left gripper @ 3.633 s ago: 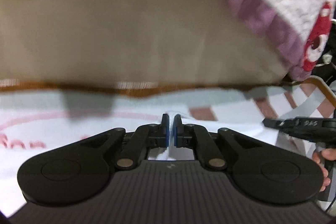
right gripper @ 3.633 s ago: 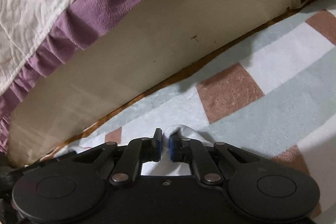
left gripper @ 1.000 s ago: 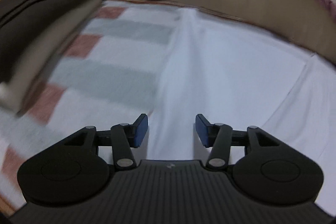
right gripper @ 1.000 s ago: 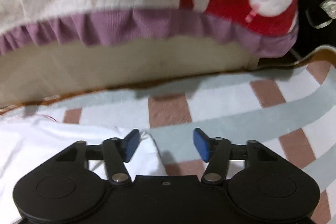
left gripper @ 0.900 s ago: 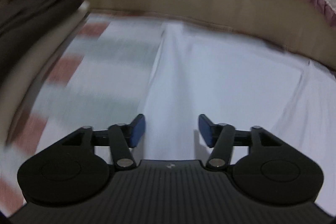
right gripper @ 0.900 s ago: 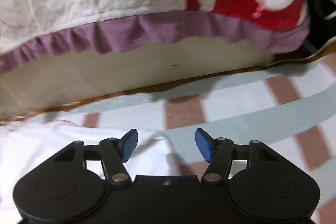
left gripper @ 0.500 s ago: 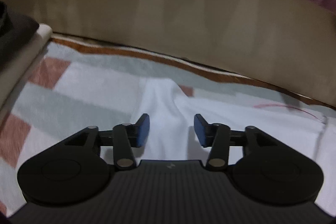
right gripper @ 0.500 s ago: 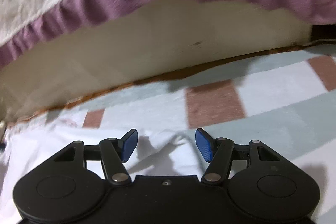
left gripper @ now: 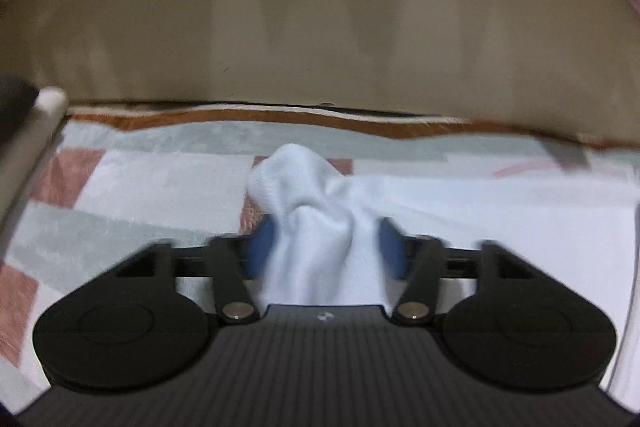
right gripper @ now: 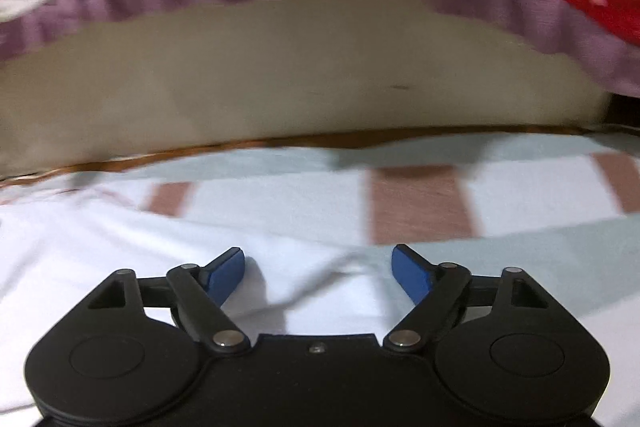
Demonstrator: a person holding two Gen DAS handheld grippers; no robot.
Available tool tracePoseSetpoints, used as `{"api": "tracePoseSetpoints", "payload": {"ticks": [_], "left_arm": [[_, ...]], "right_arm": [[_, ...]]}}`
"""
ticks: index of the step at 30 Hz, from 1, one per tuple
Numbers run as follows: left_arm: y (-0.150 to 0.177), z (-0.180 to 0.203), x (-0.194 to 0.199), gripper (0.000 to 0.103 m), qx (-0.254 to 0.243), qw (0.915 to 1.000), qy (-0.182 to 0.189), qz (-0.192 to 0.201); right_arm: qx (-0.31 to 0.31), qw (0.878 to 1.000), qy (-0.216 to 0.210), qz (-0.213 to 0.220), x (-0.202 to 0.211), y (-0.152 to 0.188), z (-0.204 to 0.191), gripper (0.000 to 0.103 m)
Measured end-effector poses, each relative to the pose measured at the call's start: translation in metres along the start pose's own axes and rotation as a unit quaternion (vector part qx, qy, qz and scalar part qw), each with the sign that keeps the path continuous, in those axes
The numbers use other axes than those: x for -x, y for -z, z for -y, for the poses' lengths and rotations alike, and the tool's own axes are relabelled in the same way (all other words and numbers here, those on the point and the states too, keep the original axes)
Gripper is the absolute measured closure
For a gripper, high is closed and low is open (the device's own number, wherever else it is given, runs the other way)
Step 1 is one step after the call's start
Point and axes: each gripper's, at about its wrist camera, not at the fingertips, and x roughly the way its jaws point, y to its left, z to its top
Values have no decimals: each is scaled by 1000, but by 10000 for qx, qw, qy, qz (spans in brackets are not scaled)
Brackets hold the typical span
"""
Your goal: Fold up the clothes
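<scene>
White soft garment (left gripper: 316, 211), bunched, rumpled peak

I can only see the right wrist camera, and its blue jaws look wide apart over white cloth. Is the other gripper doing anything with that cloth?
Observer: Yes. The left gripper has a bunched corner of the white garment between its jaws, which are closing on it.
Operator: Is the corner lying flat?
Observer: No, it stands up in a peak above the checked blanket.
Operator: Anything else nearby that I miss?
Observer: A dark folded pile sits at the left edge of that view.
</scene>
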Motion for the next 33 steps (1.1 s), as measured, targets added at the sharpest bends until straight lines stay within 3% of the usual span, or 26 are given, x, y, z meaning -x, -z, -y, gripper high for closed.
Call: {"api": "tracePoseSetpoints", "payload": {"ticks": [1, 2, 3, 4, 6, 10, 15, 17, 20, 22, 24, 26, 29, 32, 33], "left_arm": [[1, 1, 4, 96, 19, 10000, 26, -2], [1, 2, 9, 97, 85, 9999, 26, 47], [0, 4, 15, 97, 111, 9998, -56, 161], [-2, 7, 22, 97, 64, 9995, -166, 275], [-10, 13, 39, 97, -60, 9979, -259, 583], [-26, 30, 65, 97, -536, 9927, -412, 999], [-57, 31, 72, 97, -534, 9871, -607, 1382], [-74, 28, 67, 97, -474, 9854, -695, 1477], [-89, 25, 40, 96, -455, 9889, -730, 1212], [-87, 28, 15, 85, -526, 9899, -883, 976], [-78, 26, -3, 73, -370, 9922, -987, 664], [-65, 17, -9, 68, -82, 9960, -695, 557], [-37, -2, 10, 59, 478, 9957, 291, 736], [-8, -7, 40, 57, 625, 9862, 1423, 577], [2, -4, 51, 52, 506, 9834, 1682, 467]], "right_arm": [[287, 9996, -2, 60, -2, 3, -10, 50], [435, 9990, 22, 92, -1, 4, -18, 60], [573, 9983, 47, 123, -1, 5, -26, 81], [573, 9980, 155, 213, 5, 4, -29, 87], [552, 9969, 384, 403, 18, 2, -35, 89], [1137, 9870, 799, 813, 48, -20, -57, 92], [1134, 9809, 957, 1256, 65, -71, -66, 93], [1197, 9797, 1028, 1239, 57, -86, -64, 93], [1213, 9805, 1172, 1008, 33, -97, -59, 93], [978, 9822, 1339, 882, 16, -96, -52, 89], [743, 9829, 1504, 754, -1, -94, -44, 66], [436, 9835, 1640, 619, -11, -89, -35, 65], [-179, 9867, 1544, 481, 5, -67, -23, 58], [-707, 9921, 841, 607, 42, -22, -9, 48], [-806, 9939, 643, 382, 45, -16, -8, 48]]}}
